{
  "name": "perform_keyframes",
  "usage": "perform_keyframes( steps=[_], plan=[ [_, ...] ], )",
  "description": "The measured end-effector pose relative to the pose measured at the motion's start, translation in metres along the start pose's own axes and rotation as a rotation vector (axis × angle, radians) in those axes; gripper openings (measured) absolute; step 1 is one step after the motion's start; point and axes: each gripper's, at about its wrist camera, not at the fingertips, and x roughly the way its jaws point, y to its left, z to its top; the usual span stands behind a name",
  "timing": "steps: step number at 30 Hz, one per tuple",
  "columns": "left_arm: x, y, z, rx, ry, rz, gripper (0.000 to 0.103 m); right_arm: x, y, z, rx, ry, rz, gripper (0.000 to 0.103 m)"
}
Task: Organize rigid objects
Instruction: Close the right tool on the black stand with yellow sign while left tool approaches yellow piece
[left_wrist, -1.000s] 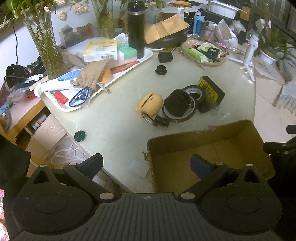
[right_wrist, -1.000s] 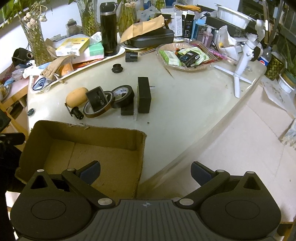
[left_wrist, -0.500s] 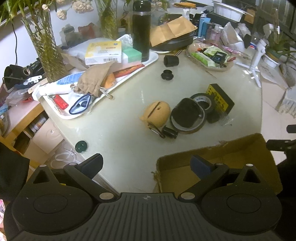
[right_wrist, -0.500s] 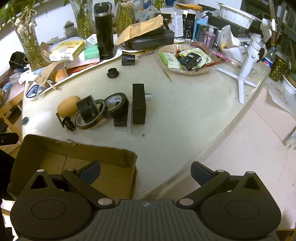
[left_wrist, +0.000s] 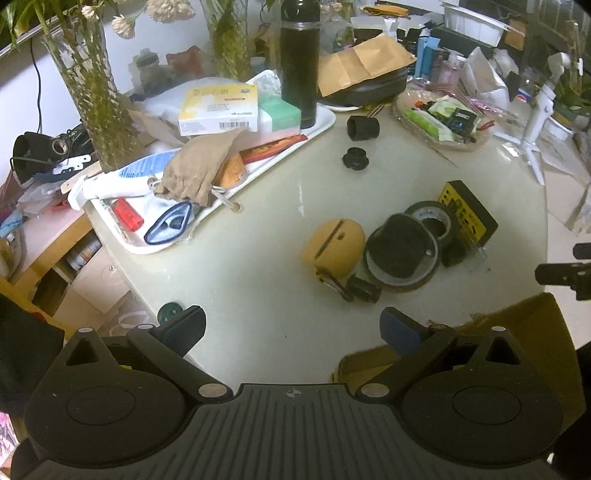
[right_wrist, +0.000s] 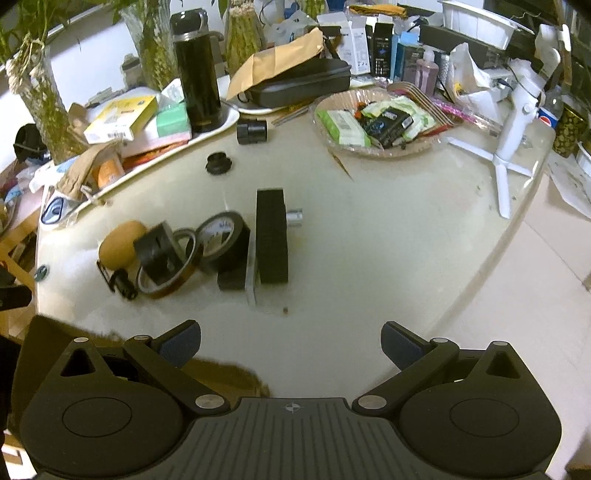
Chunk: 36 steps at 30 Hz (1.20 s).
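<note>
At centre frame of both wrist views, on the pale counter (left_wrist: 258, 236): one cluster of small rigid items, all touching or nearly so.

- Tan case (left_wrist: 334, 245), slotted, at the cluster's left; a clip and a small black cylinder (left_wrist: 364, 290) lie against its near side.
- Amber tape ring (right_wrist: 168, 275), lying flat, with a black block (right_wrist: 159, 253) standing inside it.
- Black tape roll (right_wrist: 221, 236), leaning on a low black block, just right of the ring.
- Black slab (right_wrist: 271, 236) on edge, yellow-faced in the left view, at the cluster's right.
- Two black caps (right_wrist: 251, 131) (right_wrist: 218, 163), apart from the cluster, toward upper centre.

Cardboard box (left_wrist: 524, 321): lower right of the left view, lower left of the right view, only its torn rim visible; judged the receptacle.

Left gripper (left_wrist: 293, 325): released, jaws wide, empty; the tan case sits above and slightly right of its gap, near.
Right gripper (right_wrist: 291, 339): released, jaws wide, empty; the slab lies directly above its gap, the rest of the cluster up and left.

Step in hand, judged: approach for a first pick. Handling advice: take an outer piece first, slab or case, since inner pieces lean on each other; close across the slab's thin dimension; lift straight up so that the roll does not tip.
</note>
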Motion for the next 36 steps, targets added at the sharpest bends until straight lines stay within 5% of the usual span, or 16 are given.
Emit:
perform_keyframes(
  steps=[12, 29, 32, 34, 36],
  plan=[
    [0.019, -0.003, 0.004, 0.063, -0.021, -0.049, 0.103, 0.030, -0.001, 0.031, -0.005, -0.023, 0.019, 0.103],
    [0.017, -0.007, 0.007, 0.112, -0.057, -0.020, 0.103, 0.077, -0.003, 0.076, 0.024, 0.042, 0.135, 0.103],
    [0.017, -0.005, 0.006, 0.106, -0.068, -0.024, 0.103, 0.083, -0.003, 0.080, 0.027, 0.034, 0.103, 0.103],
    [0.017, -0.003, 0.006, 0.098, -0.073, -0.038, 0.103, 0.088, -0.003, 0.081, 0.028, 0.029, 0.099, 0.099],
    [0.017, -0.002, 0.005, 0.090, -0.075, -0.046, 0.103, 0.095, -0.004, 0.082, 0.035, 0.041, 0.105, 0.079]
  ],
)
